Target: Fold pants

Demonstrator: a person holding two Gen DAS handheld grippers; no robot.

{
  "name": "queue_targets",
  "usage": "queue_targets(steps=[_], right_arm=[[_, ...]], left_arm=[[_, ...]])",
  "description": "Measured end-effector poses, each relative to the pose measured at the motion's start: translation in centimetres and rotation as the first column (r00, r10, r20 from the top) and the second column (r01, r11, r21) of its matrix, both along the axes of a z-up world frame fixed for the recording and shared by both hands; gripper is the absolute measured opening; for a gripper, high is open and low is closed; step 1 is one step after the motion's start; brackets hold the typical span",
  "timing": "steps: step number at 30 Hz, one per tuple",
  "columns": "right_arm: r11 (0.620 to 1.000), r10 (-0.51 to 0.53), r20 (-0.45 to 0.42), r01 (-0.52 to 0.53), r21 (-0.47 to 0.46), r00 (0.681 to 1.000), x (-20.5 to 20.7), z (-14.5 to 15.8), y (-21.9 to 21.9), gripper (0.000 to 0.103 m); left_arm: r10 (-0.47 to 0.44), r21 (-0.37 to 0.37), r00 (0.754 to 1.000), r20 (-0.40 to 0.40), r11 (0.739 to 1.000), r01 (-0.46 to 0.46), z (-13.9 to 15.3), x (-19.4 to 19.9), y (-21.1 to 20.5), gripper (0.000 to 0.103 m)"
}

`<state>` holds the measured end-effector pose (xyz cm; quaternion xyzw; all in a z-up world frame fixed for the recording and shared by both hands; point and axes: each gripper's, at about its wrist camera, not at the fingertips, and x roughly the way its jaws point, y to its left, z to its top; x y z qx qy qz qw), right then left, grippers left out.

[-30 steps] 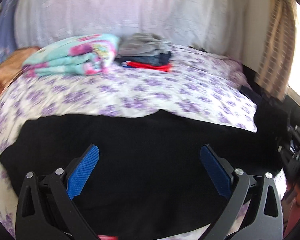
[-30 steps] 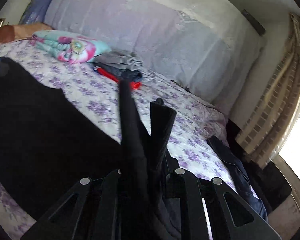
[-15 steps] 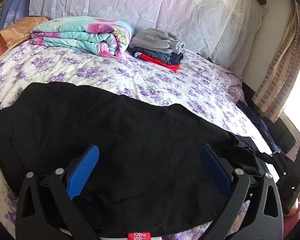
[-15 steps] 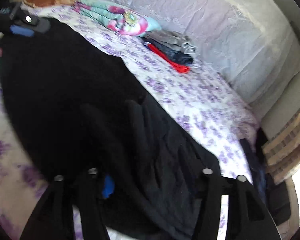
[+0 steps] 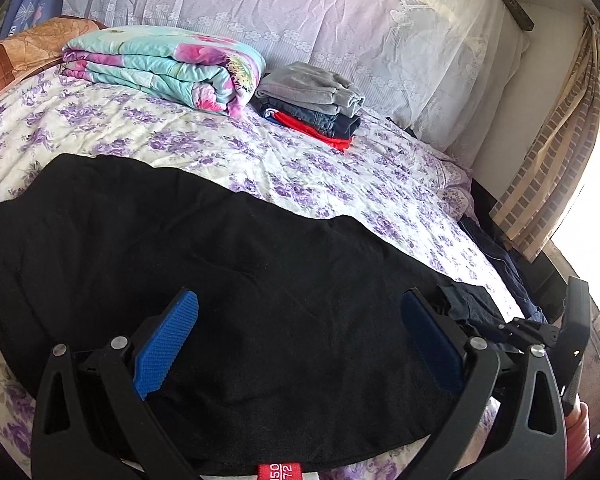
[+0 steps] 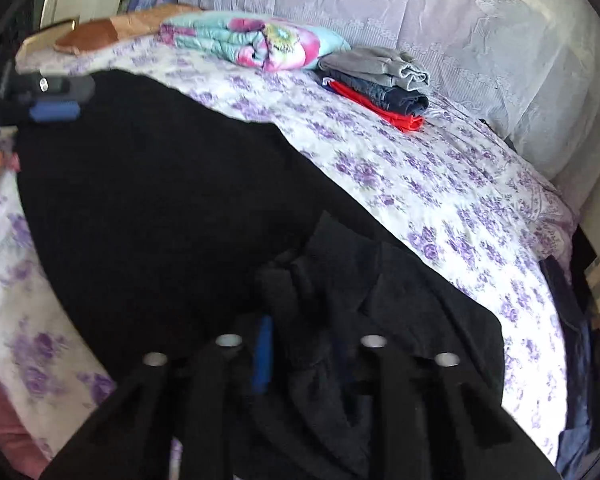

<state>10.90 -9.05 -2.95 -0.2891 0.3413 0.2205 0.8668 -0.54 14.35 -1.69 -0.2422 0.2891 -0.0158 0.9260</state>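
Black pants (image 5: pixel 228 280) lie spread across the near part of the bed, with a red size tag (image 5: pixel 279 471) at the front edge. My left gripper (image 5: pixel 296 344) is open just above the pants, holding nothing. My right gripper (image 6: pixel 300 344) is shut on a bunched end of the pants (image 6: pixel 332 280) at their right end. It also shows at the right edge of the left wrist view (image 5: pixel 540 332). The left gripper appears at the far left of the right wrist view (image 6: pixel 48 96).
The bed (image 5: pixel 300 160) has a purple-flowered sheet. At its back lie a folded floral blanket (image 5: pixel 164 68) and a stack of folded clothes (image 5: pixel 312 100), against white lace pillows (image 5: pixel 340 12). Dark clothing (image 5: pixel 500 256) hangs off the right edge beside a curtain (image 5: pixel 560 140).
My right gripper has lowered the lifted pant end down onto the bed, still holding it. The pants now lie flatter. My left gripper stayed open and drew back slightly.
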Motion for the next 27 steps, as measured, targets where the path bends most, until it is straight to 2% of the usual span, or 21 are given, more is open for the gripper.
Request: queue_targets(steps=[1, 4, 5, 7, 8, 10, 11, 12, 15, 16, 17, 19, 20, 21, 24, 27], right_arm=[[1.0, 0.002, 0.0, -0.002, 0.018, 1.0, 0.0, 0.5, -0.2, 0.008], [0.996, 0.021, 0.007, -0.021, 0.087, 1.0, -0.8, 2.3, -0.5, 0.008], [0.995, 0.037, 0.0, -0.036, 0.093, 0.999, -1.2, 2.4, -0.3, 0.008], [0.998, 0.048, -0.019, -0.047, 0.046, 0.999, -1.2, 1.4, 0.2, 0.015], [0.998, 0.055, -0.038, -0.054, 0.017, 0.998, -1.3, 0.5, 0.5, 0.033], [0.997, 0.073, -0.033, -0.073, 0.009, 0.997, -2.1, 0.1, 0.9, 0.044], [0.996, 0.087, -0.025, -0.087, 0.011, 0.996, -2.4, 0.2, 1.1, 0.058], [0.994, 0.106, -0.023, -0.106, 0.013, 0.994, -2.8, 0.3, 1.3, 0.063], [0.992, 0.096, 0.047, -0.091, -0.09, 0.994, -3.0, -0.6, 2.0, 0.062], [0.992, 0.09, 0.045, -0.086, -0.095, 0.995, -2.7, -1.0, 2.0, 0.062], [0.994, 0.087, 0.034, -0.084, -0.073, 0.996, -2.4, -1.1, 1.8, 0.058], [0.996, 0.07, 0.028, -0.068, -0.063, 0.997, -1.8, -1.0, 1.7, 0.036], [0.996, 0.065, 0.03, -0.063, -0.063, 0.997, -1.6, -0.8, 1.6, 0.021], [0.997, 0.061, 0.023, -0.06, -0.044, 0.998, -1.4, -0.4, 1.5, 0.016], [0.998, 0.038, 0.063, -0.041, 0.045, 0.997, -1.7, 1.6, 1.3, 0.015], [0.99, 0.084, 0.056, -0.089, 0.113, 0.995, -2.7, 2.5, 1.8, 0.015]], left_arm=[[0.0, 0.001, 1.0, -0.001, 1.0, 0.0, 0.0, 0.0, 0.0, 0.099], [-0.001, 0.002, 1.0, -0.002, 1.0, 0.001, 0.0, 0.0, 0.1, 0.099], [-0.001, 0.002, 1.0, -0.001, 1.0, 0.001, 0.0, 0.0, 0.1, 0.099], [0.0, 0.002, 1.0, -0.001, 1.0, 0.0, 0.0, 0.1, 0.1, 0.099], [-0.003, 0.002, 1.0, -0.002, 1.0, 0.003, 0.0, 0.1, 0.2, 0.099], [-0.002, 0.002, 1.0, -0.002, 1.0, 0.002, 0.0, 0.1, 0.2, 0.099], [-0.002, 0.002, 1.0, -0.002, 1.0, 0.002, 0.0, 0.1, 0.2, 0.099], [-0.001, 0.003, 1.0, -0.003, 1.0, 0.001, 0.0, 0.1, 0.1, 0.099], [0.004, 0.007, 1.0, -0.006, 1.0, -0.004, -0.1, 0.1, 0.1, 0.099], [0.005, 0.005, 1.0, -0.004, 1.0, -0.005, -0.1, 0.1, 0.1, 0.099], [0.005, 0.001, 1.0, -0.003, 1.0, -0.005, -0.1, 0.2, 0.1, 0.099], [0.004, -0.004, 1.0, -0.002, 1.0, -0.004, -0.2, 0.2, 0.2, 0.099], [0.005, -0.004, 1.0, -0.002, 1.0, -0.005, -0.2, 0.2, 0.3, 0.099], [0.005, -0.003, 1.0, -0.003, 1.0, -0.005, -0.2, 0.2, 0.3, 0.099], [0.005, -0.005, 1.0, -0.002, 1.0, -0.005, -0.2, 0.2, 0.3, 0.099], [0.006, -0.005, 1.0, -0.003, 1.0, -0.006, -0.2, 0.3, 0.3, 0.099]])
